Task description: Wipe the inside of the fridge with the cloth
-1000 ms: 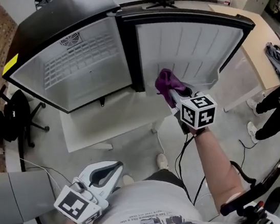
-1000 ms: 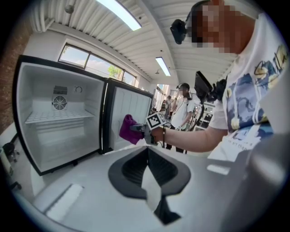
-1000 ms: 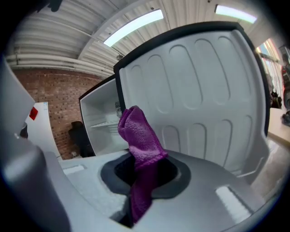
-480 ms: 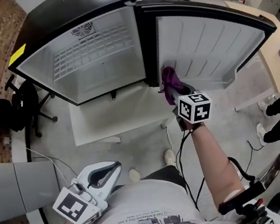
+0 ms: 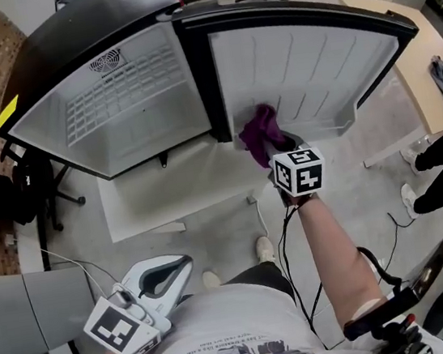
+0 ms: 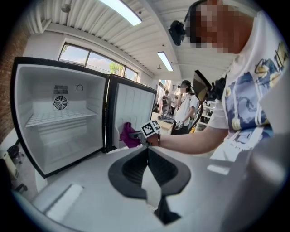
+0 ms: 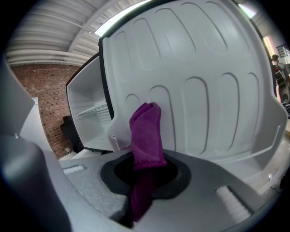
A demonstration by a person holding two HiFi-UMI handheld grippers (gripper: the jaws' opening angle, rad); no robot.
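A small black fridge (image 5: 113, 105) stands open, its white interior holding a wire shelf (image 6: 54, 118). Its door (image 5: 312, 61) is swung wide to the right, showing a ribbed white inner panel (image 7: 204, 90). My right gripper (image 5: 270, 145) is shut on a purple cloth (image 5: 258, 130), which stands up between the jaws (image 7: 146, 136) close to the lower left of the door panel, near the hinge. My left gripper (image 5: 170, 273) hangs low by the person's body, far from the fridge, jaws together with nothing between them (image 6: 148, 179).
The fridge rests on a white table (image 5: 166, 192). An office chair (image 5: 26, 183) stands at the left by a brick-patterned floor. A wooden desk (image 5: 426, 61) and a person's legs (image 5: 442, 174) are at the right. Cables trail on the floor below my right arm.
My right gripper with the cloth has shifted slightly left and down along the door panel's lower edge. The head view has swayed. The left gripper has stayed put.
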